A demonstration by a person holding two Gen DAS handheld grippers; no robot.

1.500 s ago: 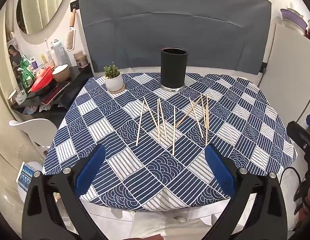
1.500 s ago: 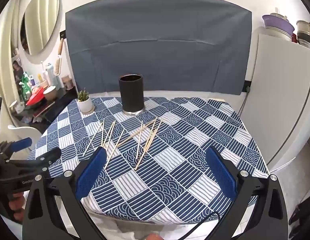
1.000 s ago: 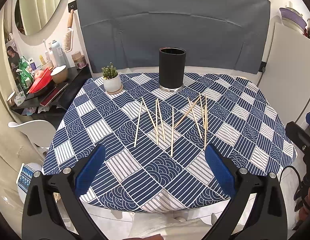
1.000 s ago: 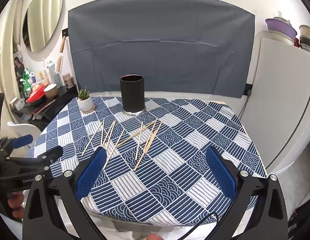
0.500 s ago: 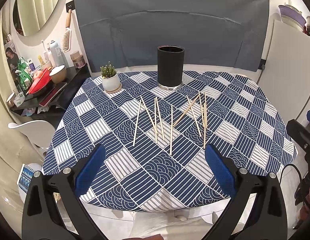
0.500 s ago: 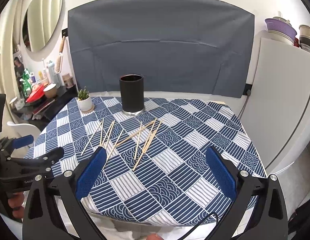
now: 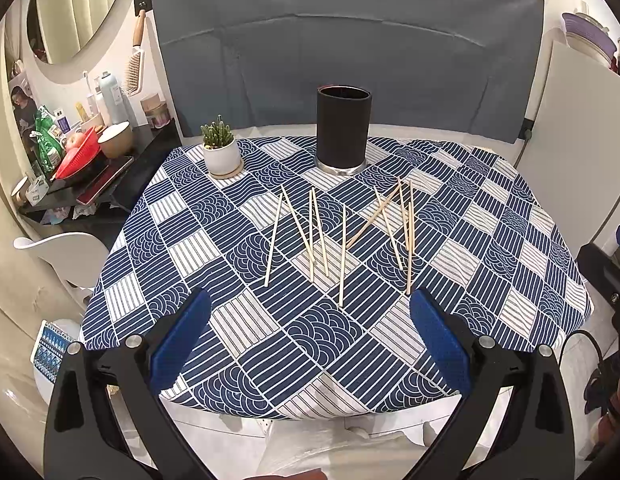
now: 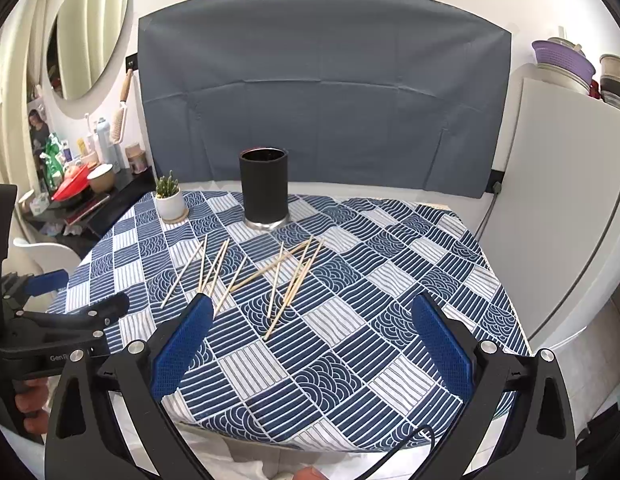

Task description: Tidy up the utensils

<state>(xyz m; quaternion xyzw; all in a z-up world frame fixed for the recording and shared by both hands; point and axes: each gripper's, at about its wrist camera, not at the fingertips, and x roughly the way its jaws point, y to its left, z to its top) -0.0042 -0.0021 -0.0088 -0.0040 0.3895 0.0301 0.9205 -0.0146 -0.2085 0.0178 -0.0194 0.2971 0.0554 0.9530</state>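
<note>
Several wooden chopsticks (image 7: 341, 236) lie scattered on the blue patterned tablecloth (image 7: 246, 320); they also show in the right wrist view (image 8: 270, 272). A black cylindrical holder (image 7: 342, 130) stands upright behind them, also seen in the right wrist view (image 8: 264, 188). My left gripper (image 7: 310, 328) is open and empty, held above the table's front edge, short of the chopsticks. My right gripper (image 8: 310, 328) is open and empty, near the front edge too. The left gripper's side (image 8: 66, 320) shows at the left of the right wrist view.
A small potted cactus (image 7: 221, 152) stands at the back left of the table. A cluttered dark side shelf (image 7: 90, 176) and a white chair (image 7: 66, 248) are to the left. A white cabinet (image 8: 565, 208) stands to the right. A grey cloth (image 8: 321, 96) hangs behind.
Both views have shifted slightly. The left gripper has edged a little forward and up. The chopsticks and holder have not moved.
</note>
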